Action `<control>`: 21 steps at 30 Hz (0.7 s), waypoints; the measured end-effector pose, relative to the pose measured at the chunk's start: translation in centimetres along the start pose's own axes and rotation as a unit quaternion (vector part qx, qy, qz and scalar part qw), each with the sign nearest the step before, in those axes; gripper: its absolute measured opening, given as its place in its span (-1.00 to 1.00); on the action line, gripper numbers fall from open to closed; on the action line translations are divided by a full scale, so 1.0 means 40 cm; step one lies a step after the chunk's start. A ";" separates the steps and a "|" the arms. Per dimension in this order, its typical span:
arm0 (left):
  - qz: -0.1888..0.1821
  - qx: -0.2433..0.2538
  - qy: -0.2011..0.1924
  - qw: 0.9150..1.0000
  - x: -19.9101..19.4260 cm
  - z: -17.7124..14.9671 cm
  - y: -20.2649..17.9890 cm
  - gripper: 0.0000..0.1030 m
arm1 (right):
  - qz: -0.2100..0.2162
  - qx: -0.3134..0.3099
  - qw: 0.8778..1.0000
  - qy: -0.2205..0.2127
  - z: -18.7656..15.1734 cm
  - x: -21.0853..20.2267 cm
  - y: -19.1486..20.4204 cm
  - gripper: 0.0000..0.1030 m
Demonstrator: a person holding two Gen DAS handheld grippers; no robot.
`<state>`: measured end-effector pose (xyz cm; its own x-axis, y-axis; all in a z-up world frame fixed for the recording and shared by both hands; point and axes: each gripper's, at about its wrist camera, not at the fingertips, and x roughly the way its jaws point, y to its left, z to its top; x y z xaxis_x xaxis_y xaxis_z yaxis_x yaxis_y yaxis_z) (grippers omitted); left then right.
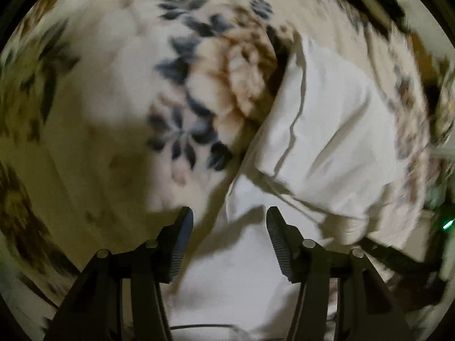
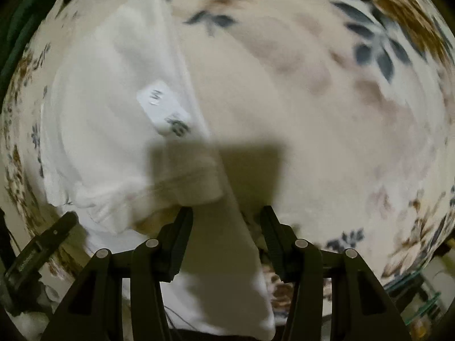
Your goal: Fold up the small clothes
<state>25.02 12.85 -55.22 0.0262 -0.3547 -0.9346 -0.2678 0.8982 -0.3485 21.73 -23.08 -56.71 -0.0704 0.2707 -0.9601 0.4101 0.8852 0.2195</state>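
A: State of the tools at this moment?

B: Both pointed steeply down. The left gripper (image 1: 229, 216) had its jaws parted, with nothing pinched; white cloth lay below the gap, not between the pads. The right gripper (image 2: 226, 213) was likewise released, its ribbed fingers (image 2: 182, 227) clear of the fabric. In the right view the left tool showed as a dark bar at the lower left.

A: Location of the work item?

B: The garment (image 1: 327, 130) lay on the blanket (image 1: 93, 108), partly folded. In the left view one panel was doubled over with a raised edge; in the right view its straight edge ran down between the jaws, and a label (image 2: 163, 110) sat just inside that edge.

A: Procedure for the current step?

B: Judged as setting up the next grasp. Recommended: bring each gripper to a corner or hem, pinch one fold's layers only, and keep both hands level while carrying the edge across (uneven lift would likely skew the fold). Avoid catching the blanket beneath.

A: Materials?

B: The garment appeared to be thin white knit, soft, creasing readily, with stitched hems. The blanket looked plush, cream, printed with dark blue and brown flowers. Both views were blurred, so finer texture could not be told.
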 end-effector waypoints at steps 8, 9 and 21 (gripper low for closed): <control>-0.176 -0.138 -0.009 0.975 0.007 0.036 0.086 -0.01 | 0.202 0.150 0.968 -0.006 0.033 -0.032 -0.130 0.01; -0.179 -0.137 -0.018 0.974 0.016 0.038 0.081 -0.02 | 0.208 0.155 0.966 -0.006 0.042 -0.016 -0.120 0.01; -0.086 -0.069 -0.077 0.991 -0.005 0.066 0.033 -0.84 | 0.117 0.127 0.984 -0.037 0.004 -0.008 -0.041 -0.81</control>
<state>27.21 14.79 -55.66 0.2276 -0.4465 -0.8653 -0.3761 0.7794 -0.5011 21.22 -24.68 -56.78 0.1150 0.4196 -0.9004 0.6216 0.6766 0.3947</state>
